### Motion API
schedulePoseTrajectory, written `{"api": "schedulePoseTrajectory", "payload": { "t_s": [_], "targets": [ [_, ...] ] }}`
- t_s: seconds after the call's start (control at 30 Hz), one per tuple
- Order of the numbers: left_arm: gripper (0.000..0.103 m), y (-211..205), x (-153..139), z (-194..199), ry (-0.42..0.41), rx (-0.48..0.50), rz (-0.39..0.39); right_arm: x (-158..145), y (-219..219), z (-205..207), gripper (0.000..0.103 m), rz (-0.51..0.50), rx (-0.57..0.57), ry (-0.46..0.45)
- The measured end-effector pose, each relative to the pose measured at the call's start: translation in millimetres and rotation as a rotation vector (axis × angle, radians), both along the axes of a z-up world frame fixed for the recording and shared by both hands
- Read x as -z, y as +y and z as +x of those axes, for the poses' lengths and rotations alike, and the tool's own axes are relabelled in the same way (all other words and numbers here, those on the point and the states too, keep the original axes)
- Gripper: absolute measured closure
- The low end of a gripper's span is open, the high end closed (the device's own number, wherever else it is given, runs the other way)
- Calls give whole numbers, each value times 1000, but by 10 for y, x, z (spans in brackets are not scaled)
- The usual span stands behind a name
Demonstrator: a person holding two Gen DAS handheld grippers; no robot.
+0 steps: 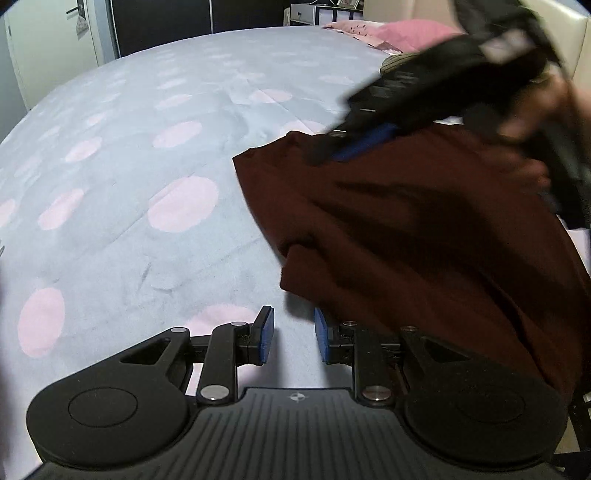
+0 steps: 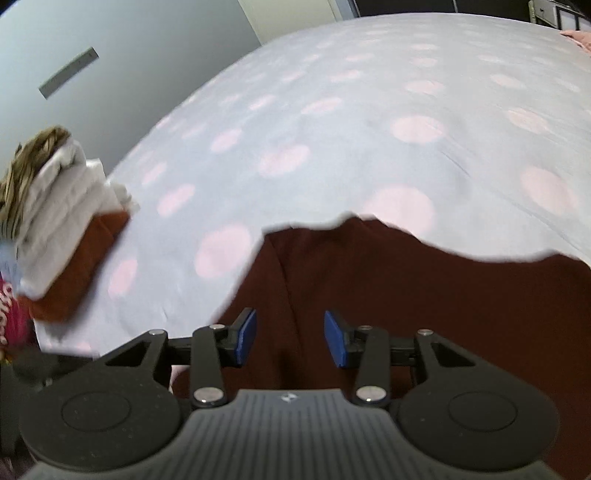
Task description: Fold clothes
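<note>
Currently, on my left wrist view: the left gripper [image 1: 294,334] hangs over the bedspread [image 1: 129,155], grey-blue with pale pink dots. Its blue pads [image 1: 266,334] stand a little apart with only bedspread showing between them, so I log it as open and empty. The maroon garment [image 1: 406,229] lies on the bed to the right of these jaws; its near folded corner sits just above and right of the right-hand pad, which it does not visibly touch. The right gripper [image 1: 340,147] crosses the upper right of the picture, blurred, its blue-padded tip over the far edge of the garment. I cannot tell from here whether that tip touches the cloth. A hand [image 1: 532,122], also blurred, is behind it. Pink pillows [image 1: 406,31] lie at the far end of the bed.

Right wrist view: the right gripper [image 2: 290,338] sits above the maroon garment [image 2: 424,280], which fills the lower middle and right of the picture. Pads clearly apart, cloth seen below the gap, nothing pinched between them: open. A stack of folded clothes [image 2: 62,206] sits at the left edge of the bed, white pieces over an orange-brown one, well apart from the maroon garment. The bedspread [image 2: 332,122] covers the remainder.
</note>
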State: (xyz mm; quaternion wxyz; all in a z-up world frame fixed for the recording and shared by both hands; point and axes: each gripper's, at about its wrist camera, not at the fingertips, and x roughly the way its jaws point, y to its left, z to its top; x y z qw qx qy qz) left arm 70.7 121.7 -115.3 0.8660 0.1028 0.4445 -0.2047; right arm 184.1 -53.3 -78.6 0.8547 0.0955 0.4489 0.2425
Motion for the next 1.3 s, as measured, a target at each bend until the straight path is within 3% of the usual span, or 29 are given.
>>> {"api": "schedulePoseTrajectory", "payload": {
  "t_s": [0.17,0.23,0.3,0.4,0.53,0.7,0.8,0.97,1.07,1.13,1.2,1.3],
  "targets": [
    [82,16,9,34,4,-1,-4,171,211,312,62,29,4,8],
    [82,12,7,48,9,-1,-1,246,269,376,72,29,-3,20],
    [82,17,7,62,15,-14,2,308,322,403,95,23,-19,28],
    [82,31,-8,83,18,-45,-3,283,345,358,98,-8,-26,-3],
    [82,5,-47,55,16,-43,-18,120,270,298,99,-12,-5,-47],
    [82,-86,-26,-33,0,-11,28,-118,97,170,99,-27,26,-69],
    [82,-119,-5,-64,-17,-1,52,-127,-70,87,99,-70,75,-42],
    [79,-186,-32,-125,-48,38,34,136,-348,25,98,-122,168,70],
    [78,-262,-49,-148,-74,54,46,266,-412,-1,92,-113,183,116],
    [78,-310,-44,-174,-84,55,46,229,-402,-50,84,-133,177,89],
    [78,-340,-35,-180,-91,62,51,158,-396,-113,69,-164,163,56],
    [78,-297,-38,-49,-102,75,56,105,-429,-212,69,-189,146,39]
  ]
}}
